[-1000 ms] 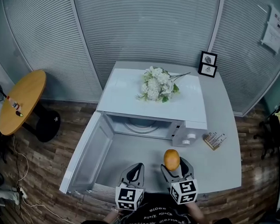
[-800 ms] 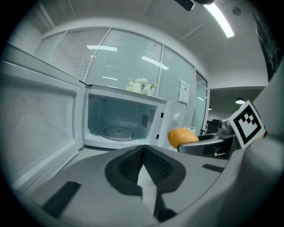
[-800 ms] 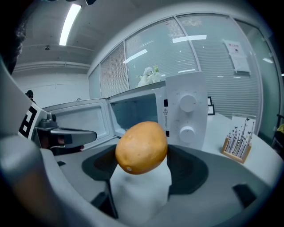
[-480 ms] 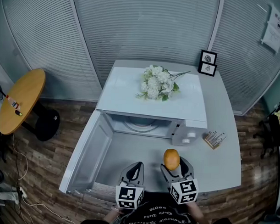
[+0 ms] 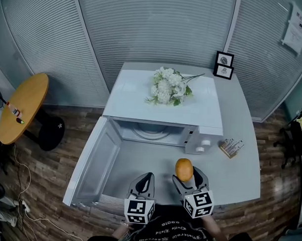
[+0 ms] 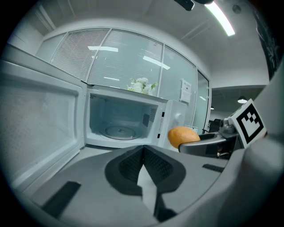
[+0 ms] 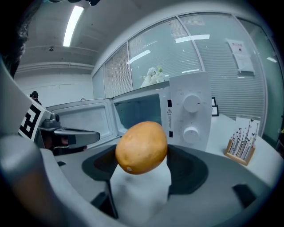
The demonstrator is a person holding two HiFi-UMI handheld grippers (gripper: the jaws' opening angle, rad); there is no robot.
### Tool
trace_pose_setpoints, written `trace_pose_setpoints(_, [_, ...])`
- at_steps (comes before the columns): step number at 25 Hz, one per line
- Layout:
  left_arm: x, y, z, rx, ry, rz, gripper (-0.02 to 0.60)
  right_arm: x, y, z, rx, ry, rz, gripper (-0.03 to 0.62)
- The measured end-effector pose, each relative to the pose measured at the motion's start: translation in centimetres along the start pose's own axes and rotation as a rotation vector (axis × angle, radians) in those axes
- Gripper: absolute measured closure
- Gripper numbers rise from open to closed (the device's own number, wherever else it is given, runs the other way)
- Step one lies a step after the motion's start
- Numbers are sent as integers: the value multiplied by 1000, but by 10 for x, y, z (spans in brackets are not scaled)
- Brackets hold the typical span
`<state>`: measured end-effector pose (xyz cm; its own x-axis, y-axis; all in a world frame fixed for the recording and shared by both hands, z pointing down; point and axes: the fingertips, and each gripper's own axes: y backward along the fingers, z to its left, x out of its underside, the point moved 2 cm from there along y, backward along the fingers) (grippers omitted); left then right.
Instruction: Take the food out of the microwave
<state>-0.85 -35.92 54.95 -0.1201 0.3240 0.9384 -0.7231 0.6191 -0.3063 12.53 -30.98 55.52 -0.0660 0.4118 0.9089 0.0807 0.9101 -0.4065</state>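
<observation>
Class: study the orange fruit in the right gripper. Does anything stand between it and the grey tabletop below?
Nothing visible does. The round orange fruit, clamped in the right gripper, is outside the white microwave, above bare grey tabletop. The wooden card holder stands well off to its right.

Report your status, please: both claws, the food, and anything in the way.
Left claw shut, empty. Right claw shut on orange fruit, out in front of microwave. Door open wide, no food inside; nothing blocks.
</observation>
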Motion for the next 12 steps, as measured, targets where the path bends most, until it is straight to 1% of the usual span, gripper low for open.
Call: trace_pose_setpoints(12, [-1, 0, -4, 3, -15, -5, 574, 2, 3, -2, 3, -14, -12, 249])
